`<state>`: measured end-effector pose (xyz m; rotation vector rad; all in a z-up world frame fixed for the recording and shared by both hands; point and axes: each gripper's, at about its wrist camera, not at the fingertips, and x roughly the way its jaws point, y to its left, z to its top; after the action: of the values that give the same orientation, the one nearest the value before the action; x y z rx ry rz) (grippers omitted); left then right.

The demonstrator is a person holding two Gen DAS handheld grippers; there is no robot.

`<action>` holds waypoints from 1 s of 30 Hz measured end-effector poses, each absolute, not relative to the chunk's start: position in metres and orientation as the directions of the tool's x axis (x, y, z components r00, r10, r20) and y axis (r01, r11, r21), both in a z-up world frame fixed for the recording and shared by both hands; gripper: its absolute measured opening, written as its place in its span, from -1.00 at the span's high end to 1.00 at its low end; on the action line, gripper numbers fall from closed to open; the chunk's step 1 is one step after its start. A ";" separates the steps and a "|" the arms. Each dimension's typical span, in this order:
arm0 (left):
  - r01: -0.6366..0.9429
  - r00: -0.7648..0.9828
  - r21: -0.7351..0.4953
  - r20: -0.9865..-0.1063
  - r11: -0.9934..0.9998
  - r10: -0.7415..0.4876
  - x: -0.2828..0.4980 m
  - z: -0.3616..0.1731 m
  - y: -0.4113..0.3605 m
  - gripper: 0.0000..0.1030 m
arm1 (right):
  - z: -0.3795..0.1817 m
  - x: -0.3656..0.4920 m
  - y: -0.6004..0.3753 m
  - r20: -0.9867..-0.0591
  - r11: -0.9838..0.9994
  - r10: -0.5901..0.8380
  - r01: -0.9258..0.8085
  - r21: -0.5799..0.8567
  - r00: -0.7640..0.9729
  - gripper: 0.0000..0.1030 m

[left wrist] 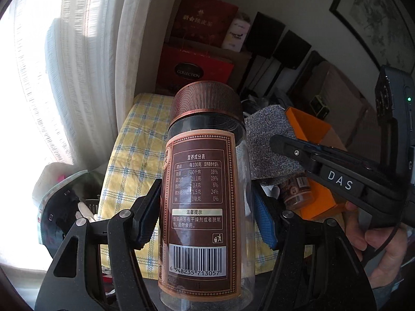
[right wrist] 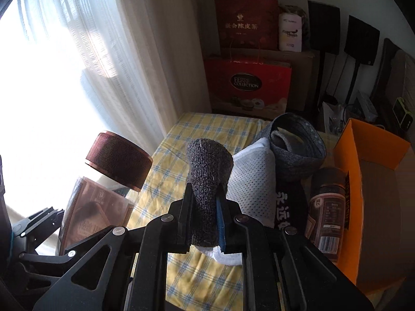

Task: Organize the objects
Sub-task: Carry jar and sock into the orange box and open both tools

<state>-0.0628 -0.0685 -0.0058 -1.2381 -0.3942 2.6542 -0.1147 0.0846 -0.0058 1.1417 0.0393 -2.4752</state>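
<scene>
My left gripper [left wrist: 206, 215] is shut on a clear plastic jar [left wrist: 205, 181] with a ribbed brown lid and a brown label, held upright above the yellow checked cloth [left wrist: 135, 160]. The jar also shows at the left of the right wrist view [right wrist: 103, 181]. My right gripper [right wrist: 205, 212] is shut on a dark grey knitted sock [right wrist: 207, 178], held up over the cloth [right wrist: 181, 140]; the sock also shows in the left wrist view [left wrist: 272, 145]. A second brown jar [right wrist: 326, 202] stands beside an orange box [right wrist: 373, 181].
A white mesh item [right wrist: 251, 178] and a rolled grey knitted piece [right wrist: 298, 145] lie on the cloth. Red gift boxes [right wrist: 249, 83] stack against the far wall. White curtains [right wrist: 90, 64] hang at the left. Black speakers [right wrist: 360, 41] stand at the back right.
</scene>
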 end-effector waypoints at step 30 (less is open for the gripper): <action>-0.303 -0.484 -0.345 -0.747 -0.888 0.456 -0.139 -0.006 0.194 -0.20 | -0.016 -0.103 0.338 -0.761 -0.994 -0.052 -0.042 0.104 -0.647 0.74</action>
<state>-0.1394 0.1939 -0.0057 -1.2634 -0.2304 2.3696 -0.1031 0.3382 -0.0163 1.3184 -0.1768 -2.8399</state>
